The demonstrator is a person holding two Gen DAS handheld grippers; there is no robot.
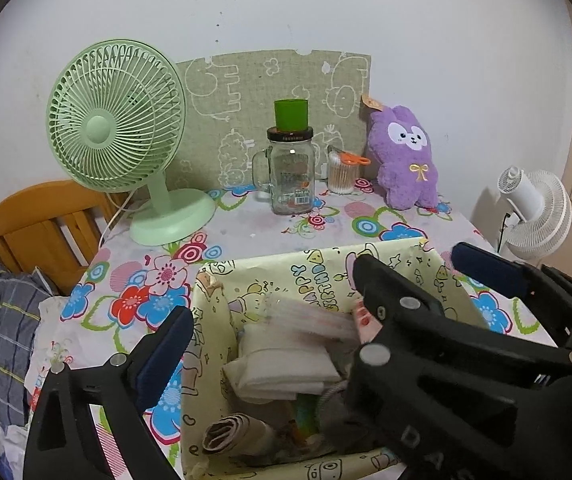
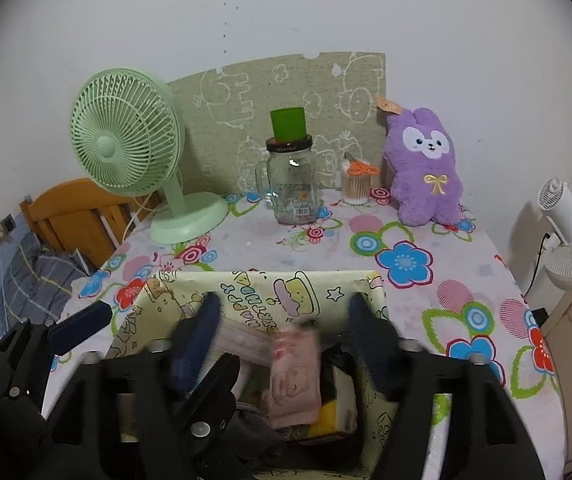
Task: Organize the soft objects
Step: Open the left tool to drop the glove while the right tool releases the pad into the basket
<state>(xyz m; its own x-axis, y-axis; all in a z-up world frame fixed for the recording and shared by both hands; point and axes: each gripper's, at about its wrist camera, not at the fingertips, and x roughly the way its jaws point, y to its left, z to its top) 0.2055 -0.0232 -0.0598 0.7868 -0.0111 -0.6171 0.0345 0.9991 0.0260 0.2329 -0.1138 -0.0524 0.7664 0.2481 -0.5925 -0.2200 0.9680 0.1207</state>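
Observation:
A yellow cartoon-print fabric box (image 1: 286, 268) (image 2: 270, 284) stands on the near part of the table. It holds white tissue packs (image 1: 286, 364), a pink pack (image 2: 295, 376) and a rolled grey cloth (image 1: 230, 434). A purple plush bunny (image 1: 403, 156) (image 2: 425, 168) leans at the back right of the table. My left gripper (image 1: 270, 320) is open over the box. My right gripper (image 2: 282, 320) is open above the box with the blurred pink pack loose between its fingers. The right gripper also shows in the left wrist view (image 1: 409, 268), over the box's right side.
A green desk fan (image 1: 122, 136) (image 2: 134, 148) stands at back left. A glass mug jar (image 1: 289, 172) topped by a green cup (image 2: 287, 124) and a cotton-swab jar (image 2: 355, 188) stand at the back. A white fan (image 2: 569, 224) and a wooden chair (image 1: 42, 224) flank the table.

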